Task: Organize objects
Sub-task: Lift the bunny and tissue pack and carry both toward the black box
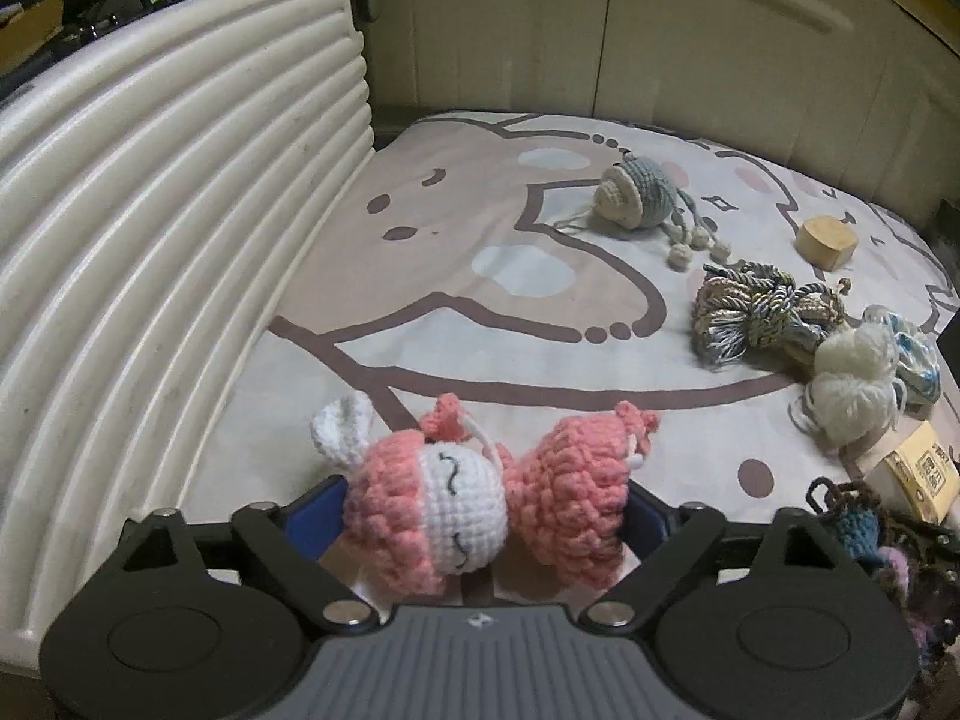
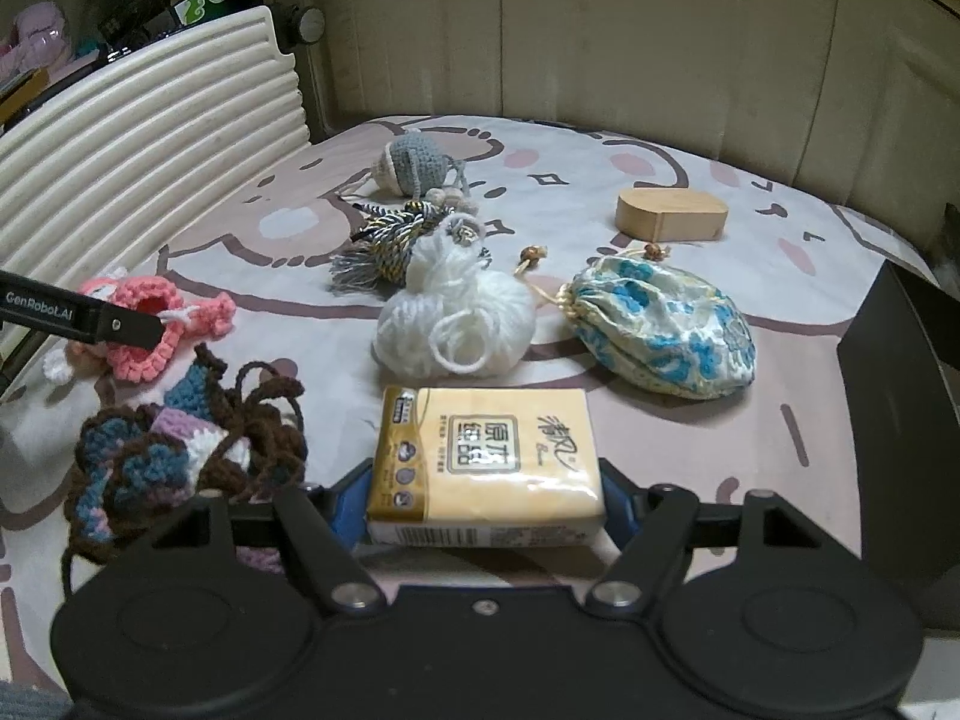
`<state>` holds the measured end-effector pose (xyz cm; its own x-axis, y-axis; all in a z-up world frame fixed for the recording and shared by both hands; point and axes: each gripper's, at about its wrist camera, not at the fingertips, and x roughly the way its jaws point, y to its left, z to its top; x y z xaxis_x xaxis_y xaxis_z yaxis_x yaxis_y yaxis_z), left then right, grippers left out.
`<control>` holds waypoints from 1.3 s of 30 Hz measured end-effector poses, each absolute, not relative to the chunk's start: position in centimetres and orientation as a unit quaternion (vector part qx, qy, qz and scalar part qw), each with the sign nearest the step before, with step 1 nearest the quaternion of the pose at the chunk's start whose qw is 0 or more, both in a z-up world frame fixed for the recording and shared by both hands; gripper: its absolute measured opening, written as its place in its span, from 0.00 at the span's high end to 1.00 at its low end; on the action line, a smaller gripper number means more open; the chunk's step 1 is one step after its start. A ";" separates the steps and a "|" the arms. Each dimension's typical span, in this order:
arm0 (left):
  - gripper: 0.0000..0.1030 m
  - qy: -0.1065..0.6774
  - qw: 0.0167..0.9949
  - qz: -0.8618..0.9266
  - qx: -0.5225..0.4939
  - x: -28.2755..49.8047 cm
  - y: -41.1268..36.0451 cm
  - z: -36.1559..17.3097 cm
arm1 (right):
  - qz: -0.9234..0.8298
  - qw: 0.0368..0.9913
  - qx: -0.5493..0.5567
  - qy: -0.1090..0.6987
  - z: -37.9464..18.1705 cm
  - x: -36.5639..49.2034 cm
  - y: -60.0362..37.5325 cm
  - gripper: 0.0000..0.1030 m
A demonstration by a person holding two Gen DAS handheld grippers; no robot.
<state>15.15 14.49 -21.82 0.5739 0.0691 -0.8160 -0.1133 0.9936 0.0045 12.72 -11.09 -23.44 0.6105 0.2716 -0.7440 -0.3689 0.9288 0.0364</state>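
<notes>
Yarn toys and small goods lie spread over the patterned bed cover (image 1: pixel 456 276) in front of you.

From your left wrist camera, the left gripper (image 1: pixel 486 516) has the pink crochet doll (image 1: pixel 480 498) between its blue pads; the doll fills the gap and both pads seem to touch its sides, though how firmly they press you cannot tell. No earlier picture is at hand. The doll sits at the cover's near edge, close to the ribbed white board (image 1: pixel 168 240) along the left edge. Toward the far edge lies the grey-blue crochet toy (image 1: pixel 642 192), with the wooden block (image 1: pixel 827 241) beside it near the right edge. Nearer you along the right edge sit the tassel bundle (image 1: pixel 756 315) and the white yarn ball (image 1: pixel 852 384).

From your right wrist camera, the right gripper (image 2: pixel 486 498) is closed on the tissue pack (image 2: pixel 486 462), its pads against the pack's two short sides, at the near edge. The brown and blue crochet pouch (image 2: pixel 174 456) lies just left of it. The white yarn ball sits mid-cover just beyond the pack, and the blue floral drawstring bag (image 2: pixel 660 324) lies to its right.
</notes>
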 end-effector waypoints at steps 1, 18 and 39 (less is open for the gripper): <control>0.18 0.457 0.888 0.052 -0.023 15.0 14.4 -21.6 | 0.177 0.897 -0.061 0.401 -23.3 12.6 -11.2 0.28; 0.28 0.407 0.913 0.030 -0.018 11.4 12.2 -14.6 | 0.156 0.921 -0.034 0.354 -16.6 10.4 -14.6 0.28; 0.27 0.349 0.936 -0.030 0.007 9.9 4.6 -5.7 | 0.086 0.949 -0.010 0.301 -8.1 8.4 -20.9 0.28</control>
<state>9.86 4.65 -5.66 0.7539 -0.0519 -0.6549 0.0613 0.9981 -0.0085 8.39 -20.90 -8.15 0.8033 0.1584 -0.5742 -0.1701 0.9848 0.0338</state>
